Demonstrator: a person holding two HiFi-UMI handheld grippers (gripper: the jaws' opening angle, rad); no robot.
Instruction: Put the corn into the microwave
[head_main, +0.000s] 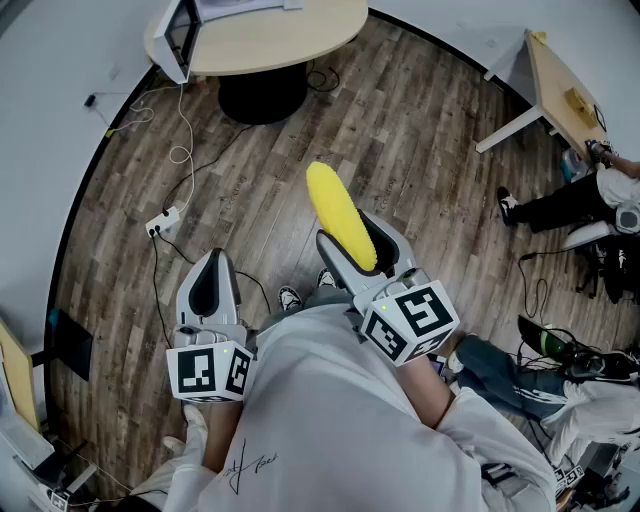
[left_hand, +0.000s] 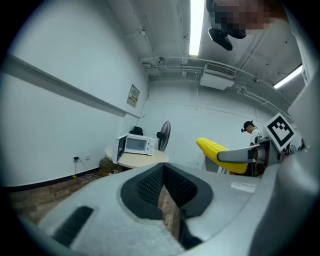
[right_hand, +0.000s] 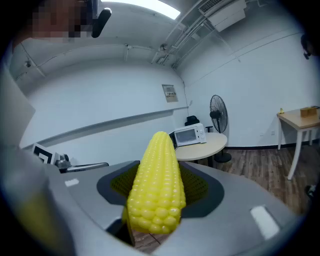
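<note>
A yellow corn cob (head_main: 340, 214) sticks forward and upward out of my right gripper (head_main: 356, 238), whose jaws are shut on its lower end. In the right gripper view the corn (right_hand: 157, 186) fills the middle, clamped in the right gripper (right_hand: 157, 202). My left gripper (head_main: 210, 272) hangs beside it to the left, shut and empty. In the left gripper view only a thin slit shows at the left gripper (left_hand: 167, 196). A white microwave (head_main: 180, 38) with its door swung open stands far ahead on a round table (head_main: 300, 35). The same microwave (left_hand: 135, 145) (right_hand: 190, 136) shows small in both gripper views.
Wood floor lies between me and the table, with cables and a power strip (head_main: 164, 221) at the left wall. A pedestal fan (right_hand: 218, 113) stands beside the table. A desk (head_main: 562, 88) and a seated person (head_main: 575, 203) are at the right.
</note>
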